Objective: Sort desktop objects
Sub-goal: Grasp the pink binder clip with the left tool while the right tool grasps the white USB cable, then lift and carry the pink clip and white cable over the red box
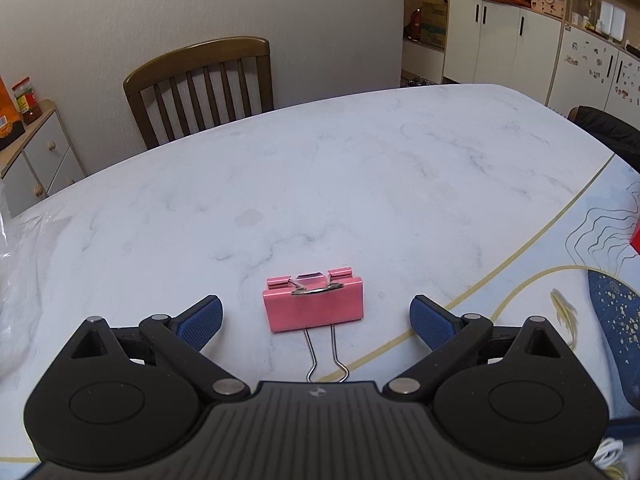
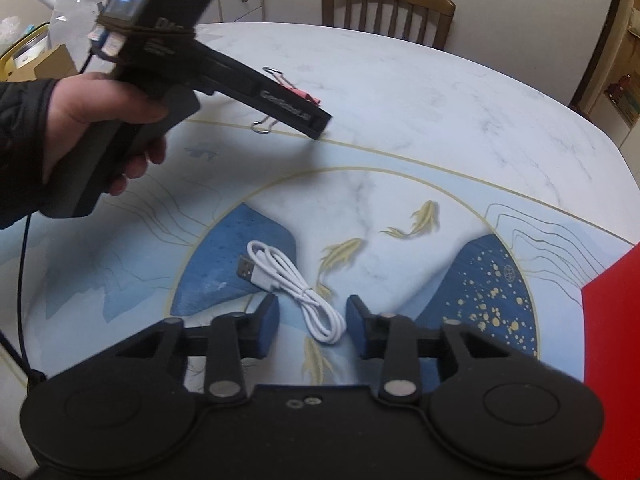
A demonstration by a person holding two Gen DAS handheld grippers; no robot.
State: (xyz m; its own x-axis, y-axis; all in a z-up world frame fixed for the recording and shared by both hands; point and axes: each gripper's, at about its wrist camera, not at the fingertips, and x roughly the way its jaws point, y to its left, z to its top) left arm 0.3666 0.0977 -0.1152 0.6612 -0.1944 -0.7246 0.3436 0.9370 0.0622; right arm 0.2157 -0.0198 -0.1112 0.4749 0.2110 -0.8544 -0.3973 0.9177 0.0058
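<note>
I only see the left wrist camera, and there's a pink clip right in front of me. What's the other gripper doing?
Observer: The right gripper hangs over a coiled white USB cable.
Operator: Is it squeezing it?
Observer: No. Its jaws stand apart with the cable's end loop between them, and the pads are not pressing on it.
Operator: What's the red bit at my right edge?
Observer: It's a flat red thing lying to the right of the cable. I cannot tell whether it is a sheet or a box.
</note>
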